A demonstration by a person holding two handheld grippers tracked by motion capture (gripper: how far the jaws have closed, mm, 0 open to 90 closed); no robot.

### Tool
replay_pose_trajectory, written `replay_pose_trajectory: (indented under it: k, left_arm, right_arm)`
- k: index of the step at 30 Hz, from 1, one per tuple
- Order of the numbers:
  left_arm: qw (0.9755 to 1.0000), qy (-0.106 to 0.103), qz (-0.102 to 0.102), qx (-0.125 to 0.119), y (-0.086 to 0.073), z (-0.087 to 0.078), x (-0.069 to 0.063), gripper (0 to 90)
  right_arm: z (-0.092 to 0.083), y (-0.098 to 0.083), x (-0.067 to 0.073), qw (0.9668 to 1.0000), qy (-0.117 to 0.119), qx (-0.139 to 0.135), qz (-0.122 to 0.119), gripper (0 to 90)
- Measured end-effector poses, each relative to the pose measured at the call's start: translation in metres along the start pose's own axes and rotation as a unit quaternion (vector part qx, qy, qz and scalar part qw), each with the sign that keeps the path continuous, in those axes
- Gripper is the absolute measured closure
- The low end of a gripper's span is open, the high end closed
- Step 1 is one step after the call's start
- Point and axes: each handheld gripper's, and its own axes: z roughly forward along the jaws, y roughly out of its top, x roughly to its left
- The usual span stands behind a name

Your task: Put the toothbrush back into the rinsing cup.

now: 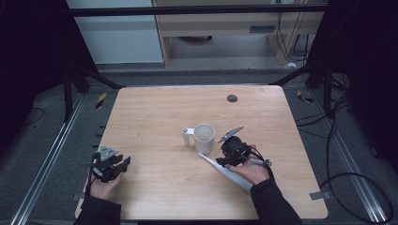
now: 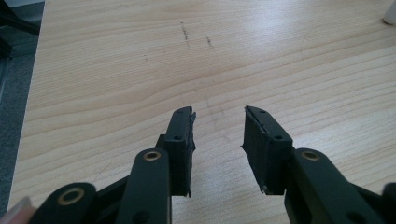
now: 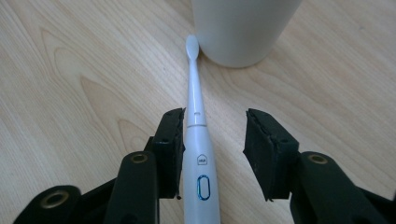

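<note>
We find open tabletop left and far; the white mug and the electric toothbrush lying just near it block the right-centre.

We see a light wood bench w/ rounded corners, a dark round spot near its far edge. Grey carpet floor around it, metal rails lower left & right. Top centre: pale cabinet; black cables at right. Dim light, dark upper corners.
</note>
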Motion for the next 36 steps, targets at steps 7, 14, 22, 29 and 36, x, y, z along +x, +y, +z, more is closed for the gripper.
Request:
replay_pose_trajectory:
  k: [7,14,22,29,36]
  left_arm:
    - [1.0,0.0,0.001,0.001,0.0,0.0,0.0,62.4]
    - [1.0,0.0,0.001,0.002,0.0,0.0,0.0,62.4]
    - [1.0,-0.001,0.001,0.003,0.0,0.001,0.0,62.4]
    - [1.0,-0.001,0.001,0.004,0.0,0.001,0.0,62.4]
    - [1.0,-0.001,0.001,0.005,0.0,0.001,0.001,62.4]
  right_arm:
    - [0.01,-0.003,0.003,0.9995,0.006,0.03,-0.004,56.4]
    - [0.018,-0.003,0.003,0.9988,0.011,0.046,-0.008,54.4]
    - [0.026,-0.008,0.003,0.9977,0.015,0.066,-0.003,54.5]
    - [0.033,-0.01,0.002,0.9961,0.02,0.086,-0.004,54.9]
    - [0.037,-0.012,0.002,0.9948,0.019,0.1,-0.002,55.9]
